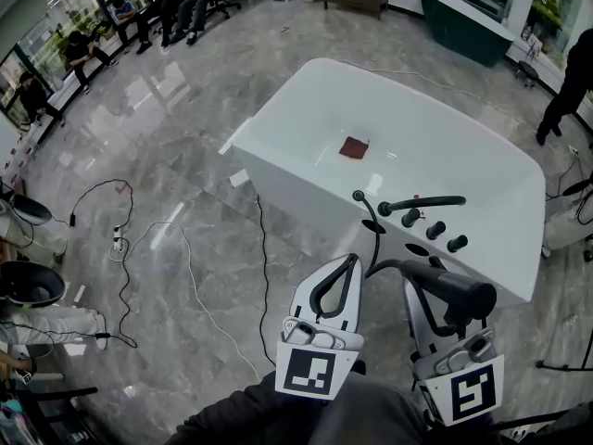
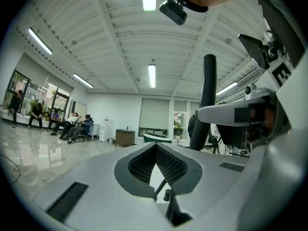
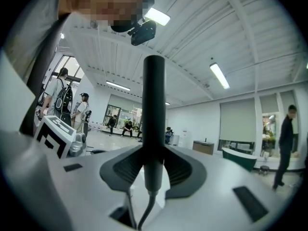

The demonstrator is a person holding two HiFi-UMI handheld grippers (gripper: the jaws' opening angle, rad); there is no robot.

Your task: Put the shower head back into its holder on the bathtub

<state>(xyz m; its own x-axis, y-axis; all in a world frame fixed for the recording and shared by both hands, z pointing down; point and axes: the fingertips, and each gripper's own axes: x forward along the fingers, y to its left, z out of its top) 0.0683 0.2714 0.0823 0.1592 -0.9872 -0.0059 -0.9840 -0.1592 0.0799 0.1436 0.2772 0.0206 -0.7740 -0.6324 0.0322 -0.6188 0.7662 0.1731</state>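
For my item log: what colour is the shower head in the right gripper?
The shower head is black, clearest in the right gripper view.

Showroom-like hall — white bathtub (image 1: 296,188) and green bathtub (image 1: 463,28) on marble floor (image 1: 167,146).

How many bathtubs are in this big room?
2. A white bathtub sits in the middle of the floor, and a dark green bathtub stands far back by the windows. More could be outside the pictures.
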